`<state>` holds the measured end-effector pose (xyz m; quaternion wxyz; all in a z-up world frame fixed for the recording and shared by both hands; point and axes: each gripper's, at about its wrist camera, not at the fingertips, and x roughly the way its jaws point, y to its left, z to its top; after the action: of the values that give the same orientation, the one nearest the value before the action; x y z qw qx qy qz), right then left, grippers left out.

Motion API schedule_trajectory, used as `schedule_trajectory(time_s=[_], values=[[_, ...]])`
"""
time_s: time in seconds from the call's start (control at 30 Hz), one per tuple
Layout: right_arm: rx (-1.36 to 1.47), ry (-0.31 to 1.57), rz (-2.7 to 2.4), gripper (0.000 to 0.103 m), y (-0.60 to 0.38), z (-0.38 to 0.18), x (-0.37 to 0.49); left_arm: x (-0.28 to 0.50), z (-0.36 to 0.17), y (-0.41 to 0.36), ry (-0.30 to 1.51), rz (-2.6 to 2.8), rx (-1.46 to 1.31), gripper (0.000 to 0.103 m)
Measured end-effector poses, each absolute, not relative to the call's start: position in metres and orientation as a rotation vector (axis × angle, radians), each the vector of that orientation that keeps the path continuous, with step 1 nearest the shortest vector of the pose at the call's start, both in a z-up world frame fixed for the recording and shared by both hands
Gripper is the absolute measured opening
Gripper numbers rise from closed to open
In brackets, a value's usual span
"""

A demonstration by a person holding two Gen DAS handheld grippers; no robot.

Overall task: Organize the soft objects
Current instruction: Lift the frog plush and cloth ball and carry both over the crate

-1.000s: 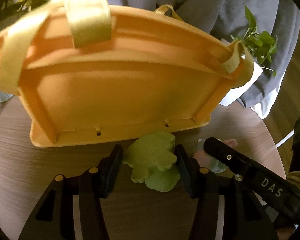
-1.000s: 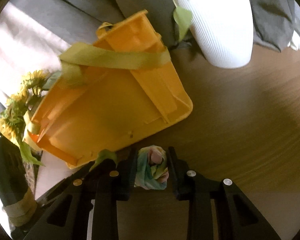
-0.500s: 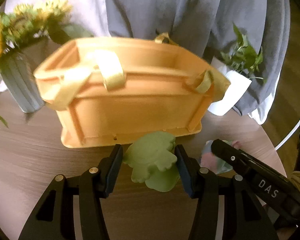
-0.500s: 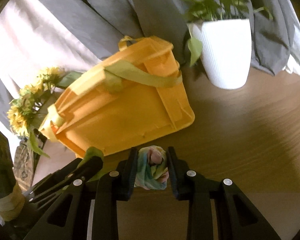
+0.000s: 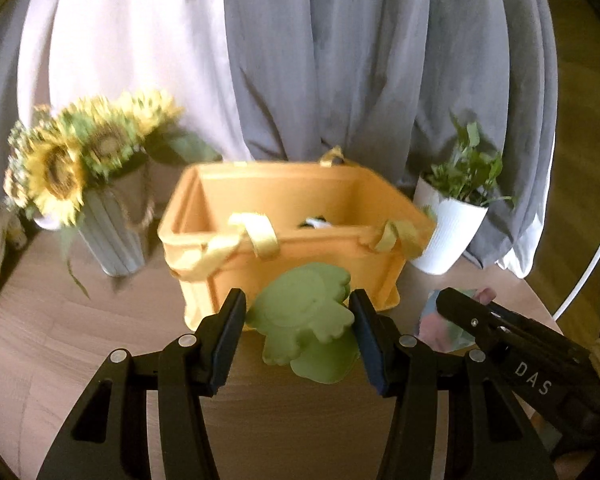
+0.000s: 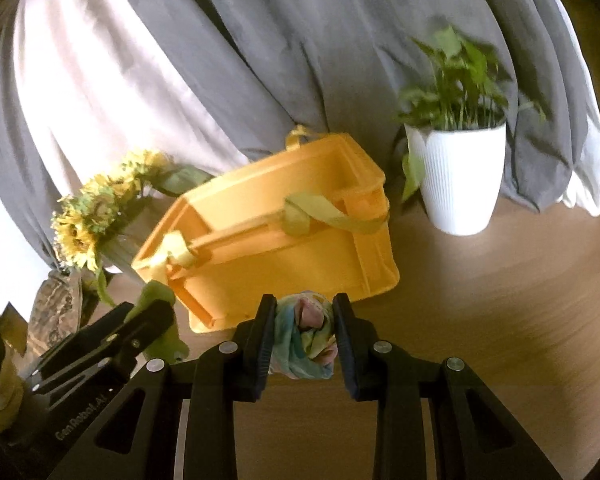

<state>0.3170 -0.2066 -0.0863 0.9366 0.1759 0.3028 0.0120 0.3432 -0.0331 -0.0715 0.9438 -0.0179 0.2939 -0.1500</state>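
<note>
Ahead of the left gripper [image 5: 298, 338], clamped on a green frog plush [image 5: 306, 322], the yellow basket [image 5: 204, 216] sits open. Right view: right gripper [image 6: 303, 336] pinches a pastel cloth bundle [image 6: 304, 340]; basket up-left, similarly near.

Grey and white curtains [image 5: 340, 80] behind round wooden table [image 5: 40, 340]

You can't make out the dark-and-white thing [image 5: 315, 223] inside the yellow crate [image 5: 284, 216]; its near wall hides most of it. At nine o'clock the sunflowers [image 5: 66, 152] are smeared by motion. The right gripper [image 5: 496, 316] covers most of the pastel cloth [image 5: 440, 322], and the left gripper's [image 6: 140, 324] finger masks the green toy [image 6: 156, 296].
</note>
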Motion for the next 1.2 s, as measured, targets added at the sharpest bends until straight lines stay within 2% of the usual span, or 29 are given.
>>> schedule_trajectory(time_s=[0.6,1.2], values=[[0.3,0.451,0.058,0.03,-0.206,-0.02,0.296,0.317,-0.007,-0.029,0.406,-0.256,-0.03,0.053],[0.265,0.345,0.109,0.03,-0.203,0.02,0.342,0.359,0.028,-0.026,0.298,-0.227,-0.005,0.053]])
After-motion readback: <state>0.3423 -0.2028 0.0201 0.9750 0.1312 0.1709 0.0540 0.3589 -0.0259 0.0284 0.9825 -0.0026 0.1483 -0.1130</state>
